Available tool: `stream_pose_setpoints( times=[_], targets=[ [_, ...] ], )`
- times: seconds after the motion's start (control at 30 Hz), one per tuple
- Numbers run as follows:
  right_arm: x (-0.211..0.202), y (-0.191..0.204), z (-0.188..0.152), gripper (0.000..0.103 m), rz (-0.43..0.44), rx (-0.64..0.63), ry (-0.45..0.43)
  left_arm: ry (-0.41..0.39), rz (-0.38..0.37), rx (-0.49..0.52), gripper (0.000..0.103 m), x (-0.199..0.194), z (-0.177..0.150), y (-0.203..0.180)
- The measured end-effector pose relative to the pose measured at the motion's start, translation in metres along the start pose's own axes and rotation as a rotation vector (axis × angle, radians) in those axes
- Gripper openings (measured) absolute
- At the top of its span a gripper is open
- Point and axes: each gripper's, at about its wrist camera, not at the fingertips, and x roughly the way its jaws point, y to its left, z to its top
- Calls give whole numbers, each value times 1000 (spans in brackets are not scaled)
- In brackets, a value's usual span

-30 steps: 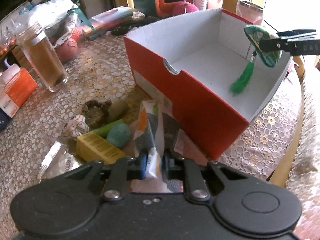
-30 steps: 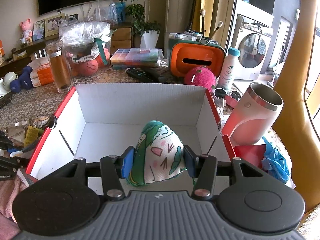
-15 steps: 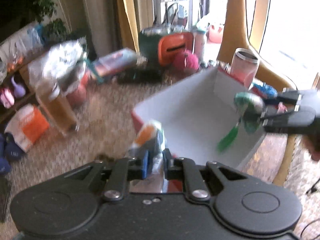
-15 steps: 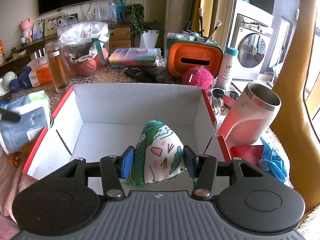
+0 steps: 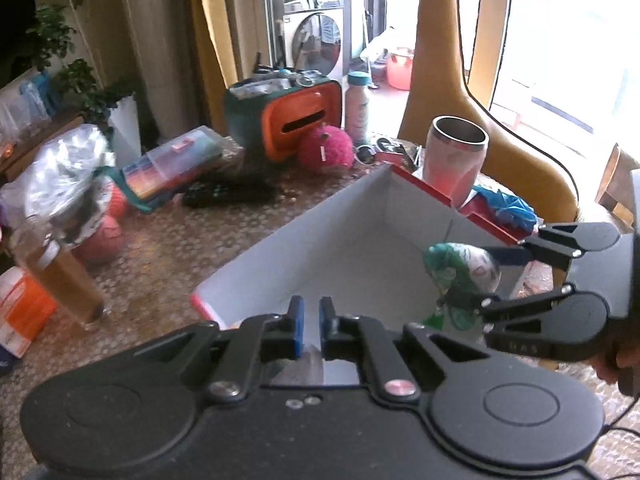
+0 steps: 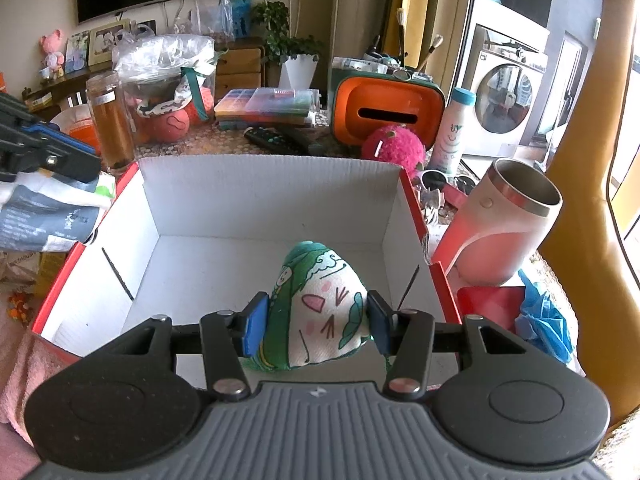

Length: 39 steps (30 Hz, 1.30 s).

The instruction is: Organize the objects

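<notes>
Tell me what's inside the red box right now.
The red box shows a bare white floor. The right gripper holds the green pouch above its near end, hiding the floor beneath; the near wall is hidden too.

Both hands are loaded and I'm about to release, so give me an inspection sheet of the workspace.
Surface: table with a lace cloth, crowded.
Job's things: red box open-topped; toy held over it; packet at its left rim.
Clutter: tumbler, jar, pink ball, remote.
Grippers: left gripper shut on packet; right gripper shut on toy.
Cables: nothing seen for sure.
Surroundings: yellow chair, washing machine, plant.
</notes>
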Motion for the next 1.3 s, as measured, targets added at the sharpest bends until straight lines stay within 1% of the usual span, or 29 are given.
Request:
stream_pose_setpoints(
  times=[0.23,0.33,0.53,0.6,0.7,0.73,0.77,0.8,0.9,0.97,1.0,1.03,1.07,1.13,1.23,1.3],
  targets=[
    [3,-3,-4,51,15,-11,22,39,-55,0,5,40,6,-26],
    [8,-3,-6,52,24,-23,49,77,-64,6,4,58,2,-38],
    [18,-5,-8,55,48,-23,85,153,-123,-24,3,83,-6,-42],
    [21,-4,-9,55,56,-33,96,178,-130,-29,3,90,-7,-44],
    [21,-2,-10,56,59,-45,101,196,-146,-35,5,98,-7,-45],
    [21,-3,-10,56,66,-46,102,196,-146,-38,9,99,-7,-46],
    [20,-3,-9,56,72,-46,104,196,-154,-42,17,100,-8,-46],
    [19,-4,-9,56,75,-47,102,197,-157,-44,20,100,-8,-47],
    [14,-5,-9,64,83,-57,94,186,-146,-37,23,97,-8,-49],
    [11,-6,-9,64,80,-63,85,172,-152,-50,32,93,-8,-48],
    [9,-7,-9,64,80,-61,81,166,-159,-61,34,90,-7,-46],
    [6,-9,-9,64,82,-56,78,157,-166,-70,41,87,-7,-45],
    [4,-10,-9,64,83,-50,76,147,-172,-80,55,82,-7,-43],
    [-1,-13,-9,64,83,-41,70,123,-172,-86,72,75,-6,-42],
    [-10,-15,-10,64,78,-35,59,99,-172,-95,75,63,-4,-40],
    [-18,-15,-10,64,79,-29,49,87,-195,-126,81,56,-2,-35]
  ],
)
